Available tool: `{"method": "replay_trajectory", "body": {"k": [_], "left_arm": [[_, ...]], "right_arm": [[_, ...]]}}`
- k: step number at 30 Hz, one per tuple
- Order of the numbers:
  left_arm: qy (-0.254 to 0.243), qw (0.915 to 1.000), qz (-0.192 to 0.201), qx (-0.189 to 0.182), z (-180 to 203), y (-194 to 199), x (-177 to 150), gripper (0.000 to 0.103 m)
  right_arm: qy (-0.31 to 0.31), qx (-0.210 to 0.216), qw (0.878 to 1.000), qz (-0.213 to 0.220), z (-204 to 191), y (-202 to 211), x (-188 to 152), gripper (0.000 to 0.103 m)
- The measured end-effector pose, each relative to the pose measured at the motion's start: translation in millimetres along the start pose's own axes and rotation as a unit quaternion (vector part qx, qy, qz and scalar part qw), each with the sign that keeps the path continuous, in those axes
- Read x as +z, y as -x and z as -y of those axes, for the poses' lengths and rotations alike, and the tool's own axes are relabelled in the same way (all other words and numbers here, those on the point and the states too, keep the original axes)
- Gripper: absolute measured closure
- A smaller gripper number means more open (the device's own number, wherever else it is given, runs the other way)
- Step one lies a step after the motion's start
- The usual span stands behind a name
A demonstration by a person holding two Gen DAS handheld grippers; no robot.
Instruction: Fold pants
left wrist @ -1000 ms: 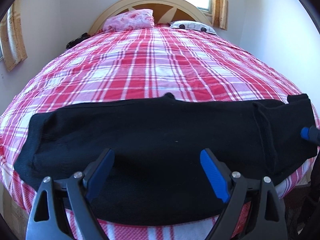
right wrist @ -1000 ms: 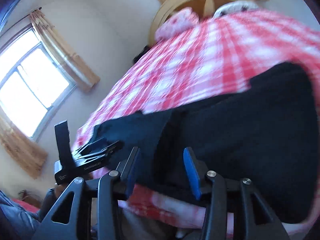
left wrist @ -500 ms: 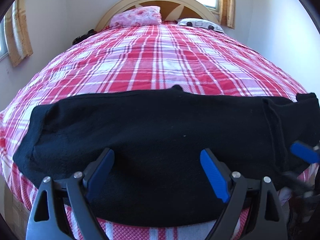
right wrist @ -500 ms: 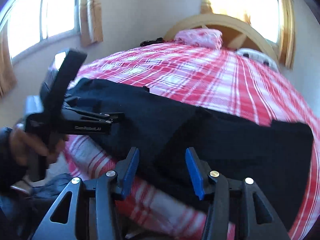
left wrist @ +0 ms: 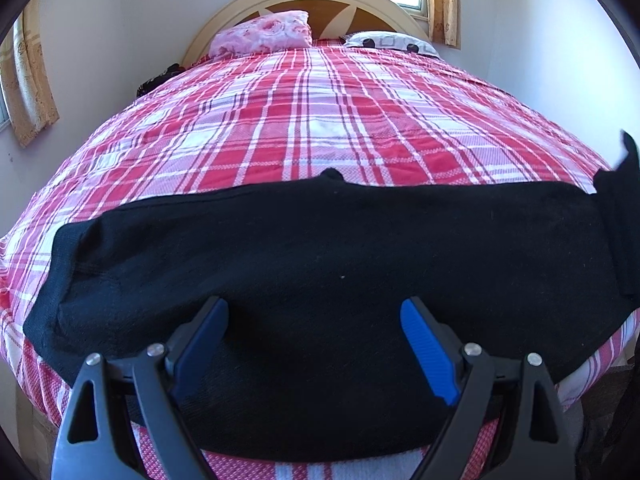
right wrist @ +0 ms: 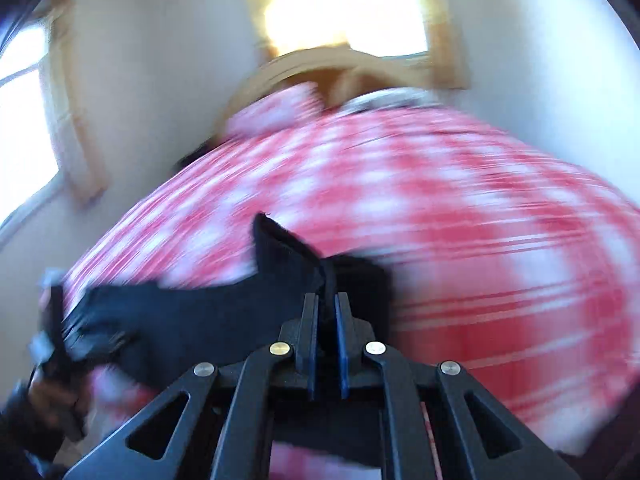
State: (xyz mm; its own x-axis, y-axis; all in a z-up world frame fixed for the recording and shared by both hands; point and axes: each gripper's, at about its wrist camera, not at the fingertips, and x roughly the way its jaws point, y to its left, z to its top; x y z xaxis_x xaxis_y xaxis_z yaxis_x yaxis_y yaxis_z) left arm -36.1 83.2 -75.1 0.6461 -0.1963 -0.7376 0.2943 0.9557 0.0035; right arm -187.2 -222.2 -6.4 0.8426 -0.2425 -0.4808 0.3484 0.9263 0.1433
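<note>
1. Filling most of the left wrist view, the bed (left wrist: pixel 320 120) carries a red, pink and white plaid cover that runs from the bottom edge up to the arched headboard (left wrist: pixel 320 0) at the top centre.
2. Across the lower half of that view lie the black pants (left wrist: pixel 320 248), spread flat in a wide band from left edge to right, near the bed's near edge; at the far right of the frame 1 end is lifted off the cover.
3. In the right wrist view (heavily blurred) the pants (right wrist: pixel 224 312) stretch from the lower left toward the centre, with a raised flap standing up above the gripper.
4. At the bottom centre of the left wrist view, the left gripper (left wrist: pixel 316 340) hovers over the pants, its 2 blue-padded jaws spread wide with nothing between them.
5. At the bottom centre of the right wrist view, the right gripper (right wrist: pixel 326 316) has its jaws drawn nearly together, pinching a fold of the pants.
6. At the top of the left wrist view sit 2 pillows: a pink pillow (left wrist: pixel 264 36) left of centre and a white patterned pillow (left wrist: pixel 392 42) to its right.
</note>
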Motion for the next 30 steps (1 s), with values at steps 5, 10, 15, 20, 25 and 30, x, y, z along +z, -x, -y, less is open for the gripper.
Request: {"method": "replay_trajectory", "body": {"k": [5,10,15,20,25,30], "left_arm": [[-0.001,1.0,-0.003,0.004,3,0,1,0.012],[-0.002,0.9999,-0.007,0.011,6,-1,1,0.011],[-0.012,0.9997,-0.012,0.019,12,-1,5,0.011],[-0.005,0.9998,-0.013,0.013,9,0,2,0.011],[-0.018,0.9996,-0.009,0.017,14,0,5,0.011],[-0.036,0.9993,0.006,-0.001,29,9,10,0.011]], "right_arm": [[-0.164,-0.186,0.968,0.048,179,36,11,0.094],[-0.283,-0.252,0.924,0.044,238,68,-21,0.094],[-0.164,-0.158,0.974,-0.002,169,33,-27,0.074],[-0.286,-0.091,0.954,-0.025,192,9,-44,0.046],[-0.292,-0.078,0.952,-0.05,191,3,-63,0.046],[-0.212,-0.09,0.971,-0.059,161,-8,-53,0.087]]}}
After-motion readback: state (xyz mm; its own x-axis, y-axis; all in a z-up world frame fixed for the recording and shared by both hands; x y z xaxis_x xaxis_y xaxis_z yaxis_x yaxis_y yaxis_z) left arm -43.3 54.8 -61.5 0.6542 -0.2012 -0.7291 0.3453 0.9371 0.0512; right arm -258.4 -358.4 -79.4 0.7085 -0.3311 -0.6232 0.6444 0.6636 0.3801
